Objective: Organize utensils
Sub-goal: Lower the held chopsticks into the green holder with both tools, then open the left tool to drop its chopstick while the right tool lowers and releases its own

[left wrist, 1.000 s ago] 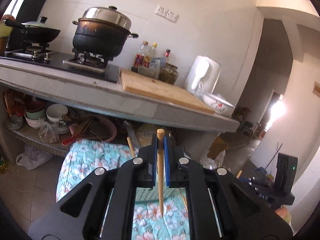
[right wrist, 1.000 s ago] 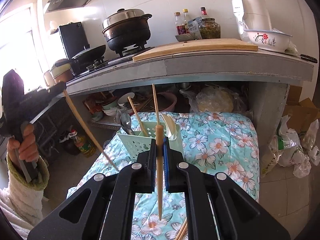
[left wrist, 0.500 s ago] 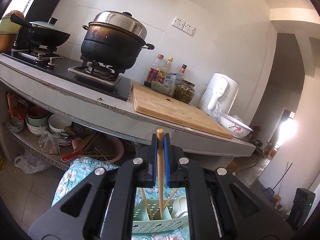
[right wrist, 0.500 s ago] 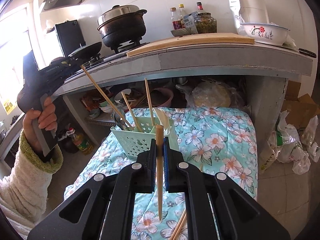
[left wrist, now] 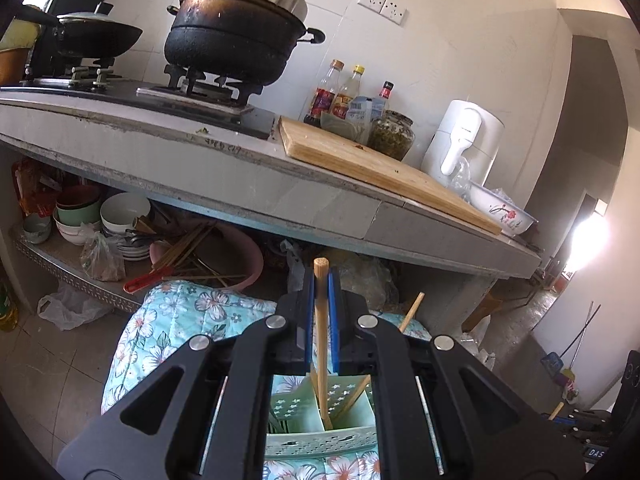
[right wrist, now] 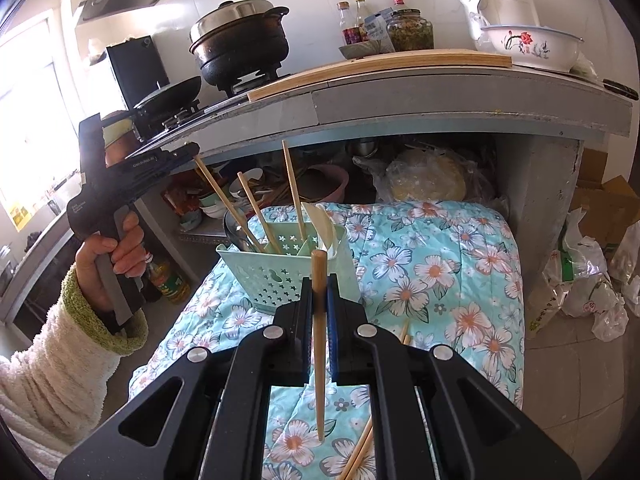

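Note:
A mint-green utensil caddy (right wrist: 272,270) stands on a floral quilt (right wrist: 432,276). It holds chopsticks, a white spoon (right wrist: 324,226) and a metal spoon. My left gripper (left wrist: 321,280) is shut on a wooden chopstick (left wrist: 322,344) whose lower tip reaches down inside a caddy compartment (left wrist: 320,420). In the right wrist view the left gripper (right wrist: 188,152) sits above and left of the caddy, its chopstick (right wrist: 228,208) slanting in. My right gripper (right wrist: 320,284) is shut on another chopstick (right wrist: 319,344), held upright in front of the caddy.
Loose chopsticks (right wrist: 360,448) lie on the quilt near my right gripper. A concrete counter (left wrist: 280,196) overhangs behind with a pot (left wrist: 236,40), cutting board (left wrist: 380,168) and bottles. Bowls (left wrist: 120,208) and a pink basin (left wrist: 236,256) sit on the shelf beneath.
My left gripper has swung over the caddy and lowered its chopstick tip into a compartment. My right gripper has drawn slightly closer to the caddy, still holding its chopstick.

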`<state>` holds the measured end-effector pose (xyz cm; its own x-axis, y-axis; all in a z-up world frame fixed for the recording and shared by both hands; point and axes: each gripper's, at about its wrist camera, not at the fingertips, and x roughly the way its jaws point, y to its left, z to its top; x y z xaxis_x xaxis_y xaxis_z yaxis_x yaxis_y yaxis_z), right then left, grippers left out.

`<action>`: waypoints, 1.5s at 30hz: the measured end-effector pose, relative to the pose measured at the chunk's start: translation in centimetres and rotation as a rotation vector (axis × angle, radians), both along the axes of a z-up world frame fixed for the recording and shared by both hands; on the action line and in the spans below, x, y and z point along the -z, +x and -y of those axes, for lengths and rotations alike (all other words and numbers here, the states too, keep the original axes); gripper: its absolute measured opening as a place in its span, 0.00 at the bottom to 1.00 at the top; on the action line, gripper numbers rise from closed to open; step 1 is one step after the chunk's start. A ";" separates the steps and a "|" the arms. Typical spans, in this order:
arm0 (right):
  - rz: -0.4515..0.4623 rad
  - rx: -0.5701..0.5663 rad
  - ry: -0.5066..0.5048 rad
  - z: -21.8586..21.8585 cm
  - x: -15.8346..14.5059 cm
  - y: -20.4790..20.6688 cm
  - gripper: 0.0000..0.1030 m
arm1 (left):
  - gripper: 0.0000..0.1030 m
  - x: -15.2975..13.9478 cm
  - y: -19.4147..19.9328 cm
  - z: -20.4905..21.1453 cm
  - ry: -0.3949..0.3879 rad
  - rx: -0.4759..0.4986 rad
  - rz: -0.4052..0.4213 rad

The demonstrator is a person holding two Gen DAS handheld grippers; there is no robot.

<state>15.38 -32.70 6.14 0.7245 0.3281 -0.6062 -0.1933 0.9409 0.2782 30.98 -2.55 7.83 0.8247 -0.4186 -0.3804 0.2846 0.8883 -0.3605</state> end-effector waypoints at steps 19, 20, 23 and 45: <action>0.098 -0.018 -0.002 -1.5 -4.0 0.6 0.07 | 0.49 3.0 -3.2 -1.2 -0.014 0.047 -0.096; 0.124 -0.021 0.001 -1.7 -4.9 0.8 0.07 | 0.52 3.0 -3.9 -1.6 -0.015 0.041 -0.090; 0.194 -0.031 0.018 -2.5 -7.4 1.9 0.07 | 0.62 3.3 -5.8 -2.5 -0.015 0.031 -0.081; 0.291 -0.046 -0.130 -11.1 -8.5 14.1 0.07 | 0.81 11.0 -14.1 -7.9 0.093 -0.059 -0.203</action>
